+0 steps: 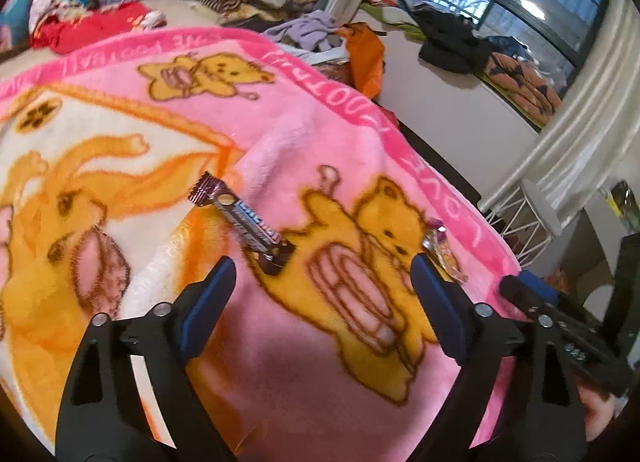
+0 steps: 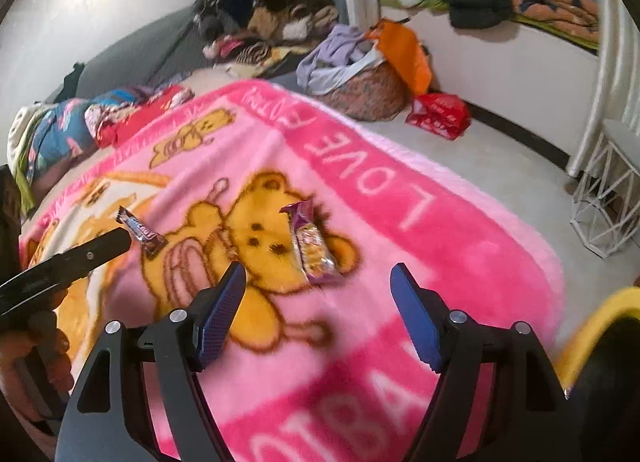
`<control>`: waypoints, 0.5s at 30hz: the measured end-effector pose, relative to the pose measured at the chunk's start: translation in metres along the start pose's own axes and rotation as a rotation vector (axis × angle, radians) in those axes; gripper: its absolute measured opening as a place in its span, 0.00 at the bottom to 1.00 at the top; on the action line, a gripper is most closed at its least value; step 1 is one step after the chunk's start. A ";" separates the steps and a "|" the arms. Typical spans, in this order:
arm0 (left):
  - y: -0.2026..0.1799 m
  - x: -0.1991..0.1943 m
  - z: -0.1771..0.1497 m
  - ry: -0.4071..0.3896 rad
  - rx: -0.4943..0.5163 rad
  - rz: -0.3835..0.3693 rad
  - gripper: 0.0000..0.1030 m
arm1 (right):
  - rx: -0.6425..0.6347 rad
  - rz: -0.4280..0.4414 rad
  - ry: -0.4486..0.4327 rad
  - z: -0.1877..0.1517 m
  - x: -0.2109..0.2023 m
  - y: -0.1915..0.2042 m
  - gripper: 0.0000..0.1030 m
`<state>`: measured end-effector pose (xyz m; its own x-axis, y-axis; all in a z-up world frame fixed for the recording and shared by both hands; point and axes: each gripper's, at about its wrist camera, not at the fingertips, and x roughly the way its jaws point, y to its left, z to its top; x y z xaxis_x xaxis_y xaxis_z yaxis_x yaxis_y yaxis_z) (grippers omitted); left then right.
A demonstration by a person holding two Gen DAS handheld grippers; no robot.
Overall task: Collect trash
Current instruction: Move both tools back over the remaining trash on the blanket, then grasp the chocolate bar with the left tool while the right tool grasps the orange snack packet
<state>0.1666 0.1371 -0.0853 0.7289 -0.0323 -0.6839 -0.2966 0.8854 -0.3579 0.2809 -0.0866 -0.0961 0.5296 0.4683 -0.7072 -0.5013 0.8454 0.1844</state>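
I am seeing two pieces of trash lying flat on the pink bear-print blanket [image 2: 460, 221], well apart from each other. The candy bar wrapper [image 1: 244, 217] is lying to the left, long and narrow, purple with crimped ends (lettering too blurred to read). The snack packet [image 2: 310, 246] is resting to the right across the bear's face, purple-edged with a yellowish, crinkled middle.

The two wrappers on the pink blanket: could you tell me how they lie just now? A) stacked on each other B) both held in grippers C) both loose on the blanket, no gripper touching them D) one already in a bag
C: the dark candy-bar wrapper and the purple snack packet lie apart on the pink blanket, with the left gripper and right gripper open short of them.
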 end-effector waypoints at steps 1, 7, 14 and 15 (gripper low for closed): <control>0.004 0.003 0.001 0.004 -0.015 -0.006 0.72 | -0.002 0.002 0.009 0.001 0.007 0.001 0.70; 0.018 0.017 0.005 0.028 -0.071 0.001 0.58 | 0.041 0.017 0.093 0.008 0.051 -0.003 0.68; 0.036 0.030 0.009 0.048 -0.142 0.010 0.50 | 0.060 0.029 0.125 -0.005 0.059 -0.005 0.24; 0.037 0.033 0.010 0.051 -0.154 0.011 0.48 | 0.066 0.033 0.121 -0.007 0.056 -0.006 0.24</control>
<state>0.1858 0.1732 -0.1142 0.6941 -0.0493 -0.7182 -0.3984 0.8046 -0.4403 0.3088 -0.0668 -0.1415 0.4253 0.4653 -0.7763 -0.4690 0.8469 0.2507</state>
